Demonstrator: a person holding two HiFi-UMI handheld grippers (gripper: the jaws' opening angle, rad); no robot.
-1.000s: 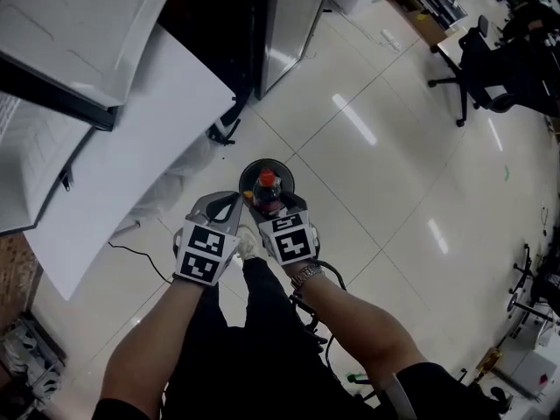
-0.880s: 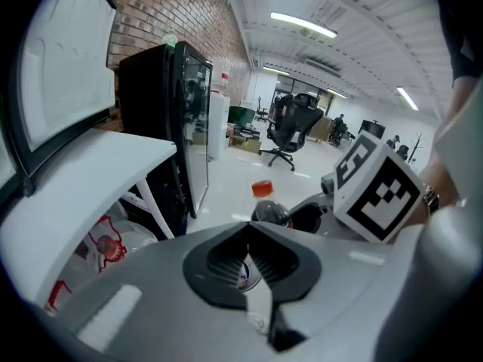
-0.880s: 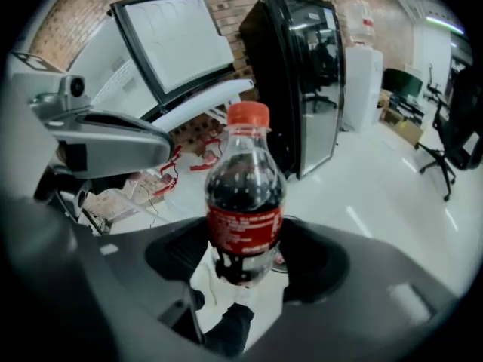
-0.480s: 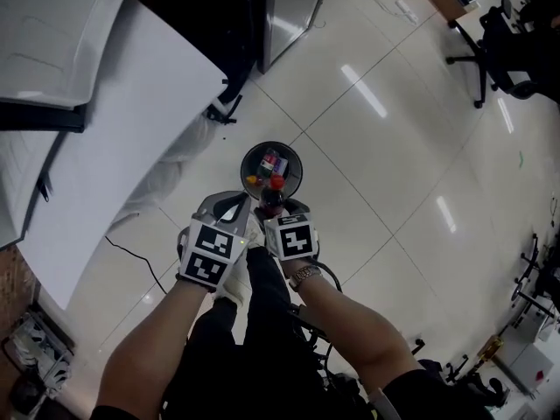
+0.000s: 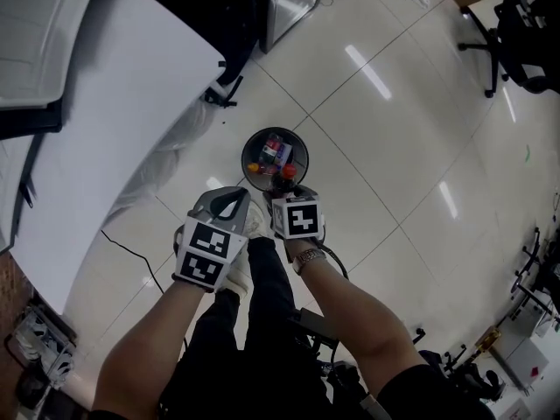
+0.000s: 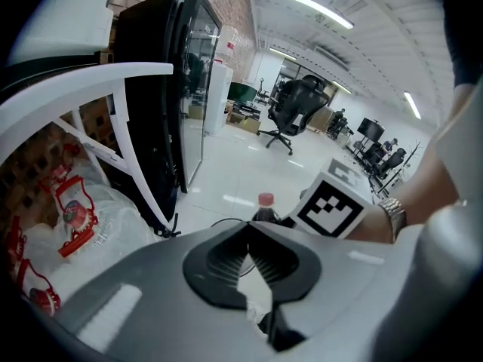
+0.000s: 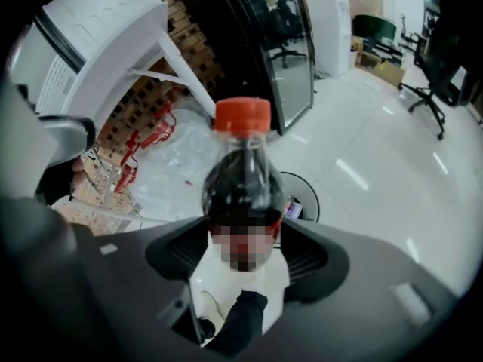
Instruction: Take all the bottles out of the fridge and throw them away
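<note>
The person stands over a tiled floor (image 5: 385, 164) with both bare forearms stretched forward and down, wrists close together, so the two grippers sit side by side in front of the dark trouser legs. The right gripper (image 5: 290, 192) is clamped on a dark drink bottle (image 5: 288, 175) with a red cap. In the right gripper view the bottle (image 7: 241, 183) stands upright between the pads, gripped low on its body, with its neck and cap rising clear above the jaws. From the head view the cap shows right at the near rim of a round black bin (image 5: 251, 147) on the floor, which already has a few colourful things inside. A watch is on the right wrist. The left gripper (image 5: 229, 201) is held just to the left of the right one, level with it and a little nearer the person. Its own view shows the left gripper (image 6: 247, 241) with the jaw tips pressed together and nothing between them. A white plastic bag (image 5: 175, 143) lies on the floor to the left of the bin, beside a white table (image 5: 105, 138). Beyond it stands the black fridge (image 6: 162, 89) with a glass door. Office chairs (image 5: 525, 33) are far off to the right.
</note>
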